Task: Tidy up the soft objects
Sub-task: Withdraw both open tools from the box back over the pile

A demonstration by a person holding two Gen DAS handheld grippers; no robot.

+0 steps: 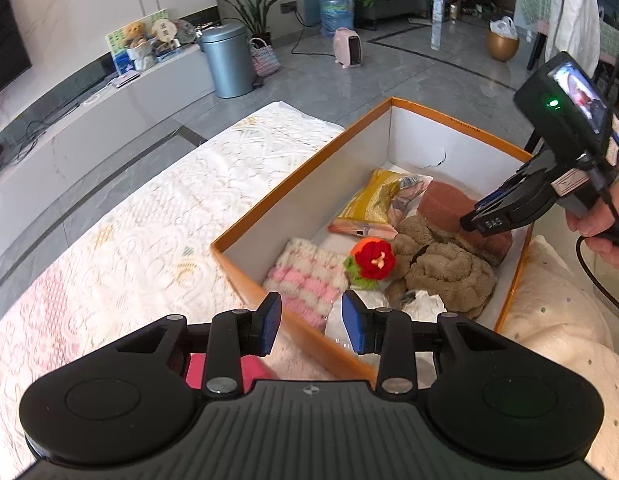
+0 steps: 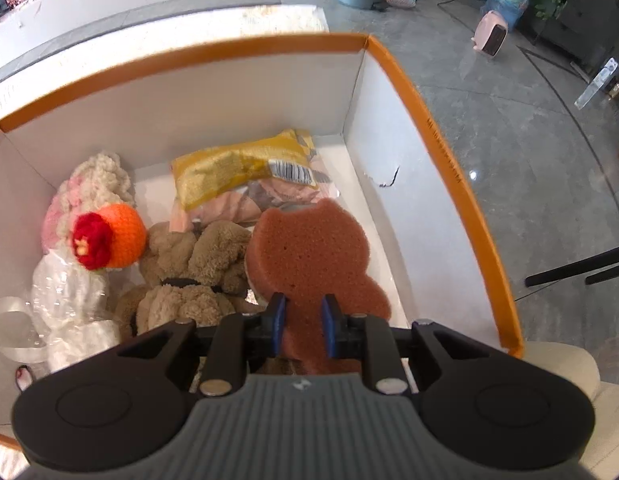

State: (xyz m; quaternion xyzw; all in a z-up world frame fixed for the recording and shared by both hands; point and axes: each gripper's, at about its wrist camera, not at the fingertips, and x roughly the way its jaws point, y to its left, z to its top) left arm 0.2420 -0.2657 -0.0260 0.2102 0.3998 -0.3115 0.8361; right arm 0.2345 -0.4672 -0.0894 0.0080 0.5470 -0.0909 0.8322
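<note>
Over an orange-rimmed cardboard box [image 2: 449, 152] standing on a lace-patterned bedcover [image 1: 149, 216], the right gripper [image 2: 303, 326] is reaching in with its blue pads pressing on both sides of the narrow near end of a reddish-brown, animal-shaped sponge [image 2: 313, 252]. That sponge is lying inside the box along its right wall, partly leaning on a brown plush toy [image 2: 193, 276]. Also sitting in the box are a yellow plastic packet [image 2: 233, 172], a pink-and-cream knitted piece [image 2: 97, 184], an orange crocheted ball with a red flower [image 2: 109, 240] and a crumpled clear plastic bag [image 2: 69, 304].

The left gripper [image 1: 311, 322] is hovering just over the near rim of the box, its fingers standing apart and holding nothing; a pink item [image 1: 225, 372] is showing beneath its linkage, too hidden to identify.

Judging from the grip, only a thin lobe of soft foam is being pinched, so the sponge may be squeezing out or tearing free if lifted quickly. Whether it is being placed or taken out cannot be told here. Dragging it sideways could be catching the plush toy's fur and tugging that along, and the right wall, already marked by a small tear [image 2: 389, 180], could be snagging the tool.
</note>
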